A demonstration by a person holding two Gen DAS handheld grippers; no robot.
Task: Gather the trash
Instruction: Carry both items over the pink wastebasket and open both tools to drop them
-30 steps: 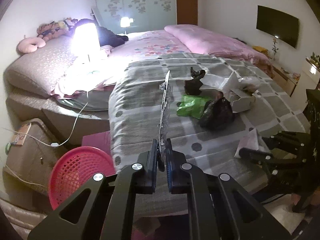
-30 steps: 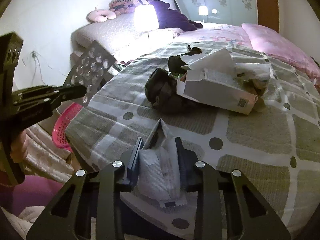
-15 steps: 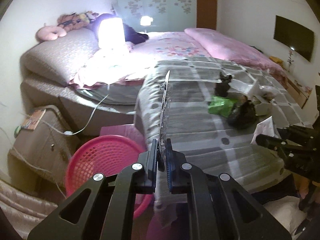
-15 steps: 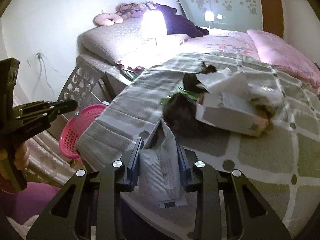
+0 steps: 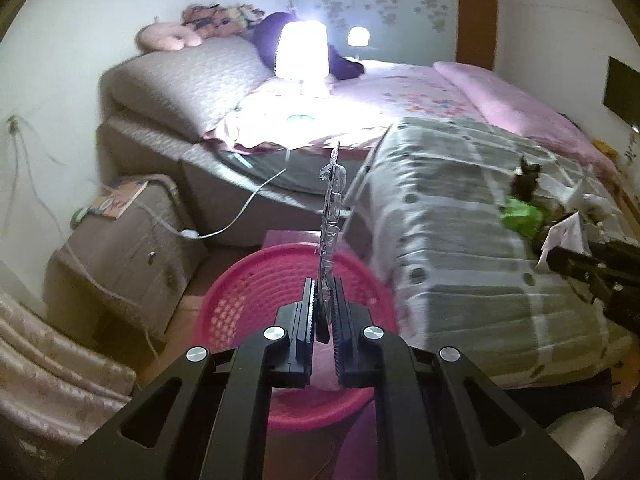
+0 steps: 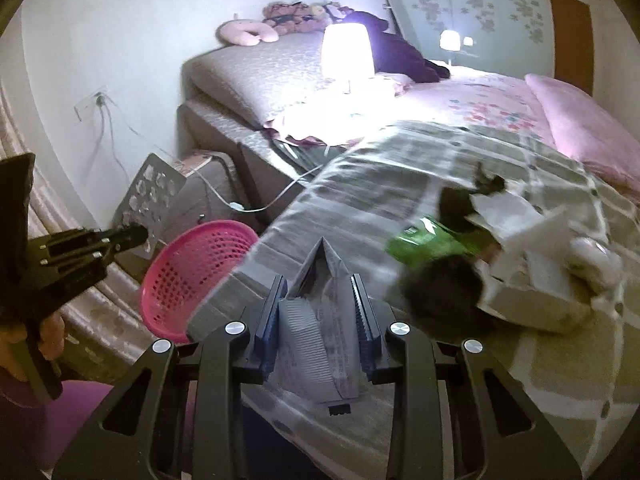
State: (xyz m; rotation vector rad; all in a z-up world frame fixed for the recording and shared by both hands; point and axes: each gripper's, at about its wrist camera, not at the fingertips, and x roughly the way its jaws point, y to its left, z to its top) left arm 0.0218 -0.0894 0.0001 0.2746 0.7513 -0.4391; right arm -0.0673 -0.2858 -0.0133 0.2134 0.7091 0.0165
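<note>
My left gripper (image 5: 323, 312) is shut on a thin clear plastic blister sheet (image 5: 331, 216), seen edge-on and standing up over the pink basket (image 5: 256, 292) on the floor. The right wrist view shows that sheet (image 6: 148, 196) flat, held left of the pink basket (image 6: 192, 276) by the left gripper (image 6: 138, 236). My right gripper (image 6: 320, 312) is shut on a crumpled white wrapper (image 6: 316, 336) above the bed's near edge. Its tip and the wrapper (image 5: 564, 236) show at the right of the left wrist view. More trash lies on the blanket: a green bag (image 6: 432, 244), a black bag (image 6: 444, 296), a white box (image 6: 536, 280).
A grey patterned blanket (image 6: 400, 184) covers the bed. A lit lamp (image 5: 302, 52) stands on the bed beyond it. A brown bedside cabinet (image 5: 120, 248) with a white cable stands left of the basket. A hand (image 6: 48, 336) holds the left tool.
Both grippers have swung left, away from the trash pile. The pink basket now sits right under the left gripper's sheet. The right gripper, still on the wrapper, has come to the bed's edge.
</note>
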